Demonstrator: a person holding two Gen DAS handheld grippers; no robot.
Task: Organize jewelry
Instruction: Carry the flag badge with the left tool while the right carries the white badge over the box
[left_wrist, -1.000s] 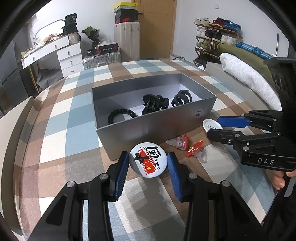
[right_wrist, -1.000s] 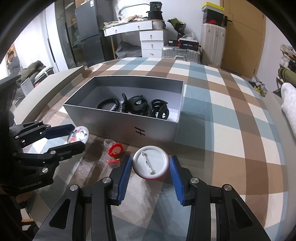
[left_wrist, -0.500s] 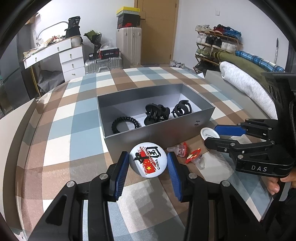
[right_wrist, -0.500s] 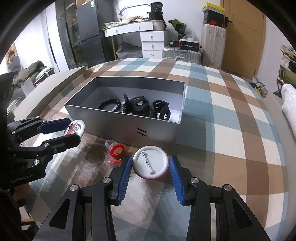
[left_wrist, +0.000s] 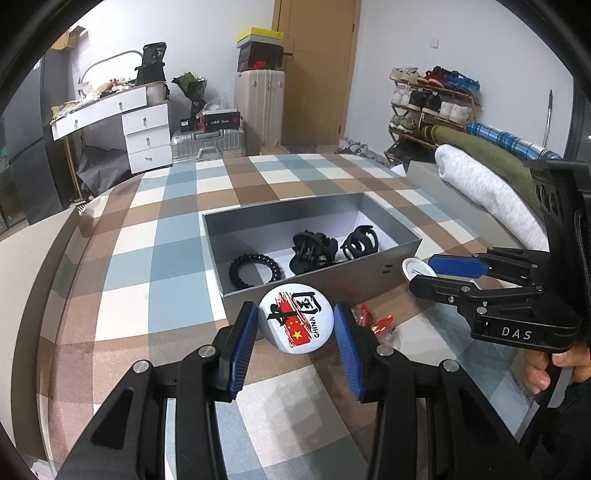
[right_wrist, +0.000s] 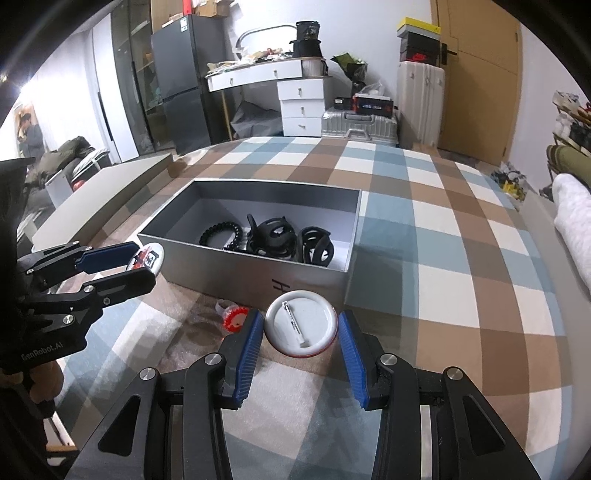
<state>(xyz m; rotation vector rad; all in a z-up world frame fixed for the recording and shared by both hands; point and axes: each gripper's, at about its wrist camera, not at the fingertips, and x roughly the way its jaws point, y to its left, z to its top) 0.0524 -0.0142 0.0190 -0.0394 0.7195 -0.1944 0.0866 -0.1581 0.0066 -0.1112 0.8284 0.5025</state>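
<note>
My left gripper (left_wrist: 294, 314) is shut on a round white badge (left_wrist: 295, 319) printed with a red flag and "CHINA", held just above the table in front of the grey box (left_wrist: 332, 280). In the right wrist view my right gripper (right_wrist: 301, 317) is shut on a second round badge (right_wrist: 301, 323), its white back and pin facing me. Inside the box (right_wrist: 240, 273) lie a black coil hair tie (left_wrist: 253, 269) and two black claw clips (left_wrist: 312, 249) (left_wrist: 360, 242). Each gripper shows in the other's view: the right gripper (left_wrist: 424, 273) and the left gripper (right_wrist: 142, 264).
Small red and clear trinkets (left_wrist: 382, 325) (right_wrist: 234, 321) lie on the checked tablecloth between the grippers, close to the box front. A flat grey lid (right_wrist: 99, 199) lies left of the box. Rolled blankets (left_wrist: 487, 184) sit at the right edge. A hand (left_wrist: 554, 365) grips the right handle.
The left gripper has tipped upward with its badge, so the box now sits lower and farther off in its view. The right gripper has barely moved. Both grips are unchanged.
</note>
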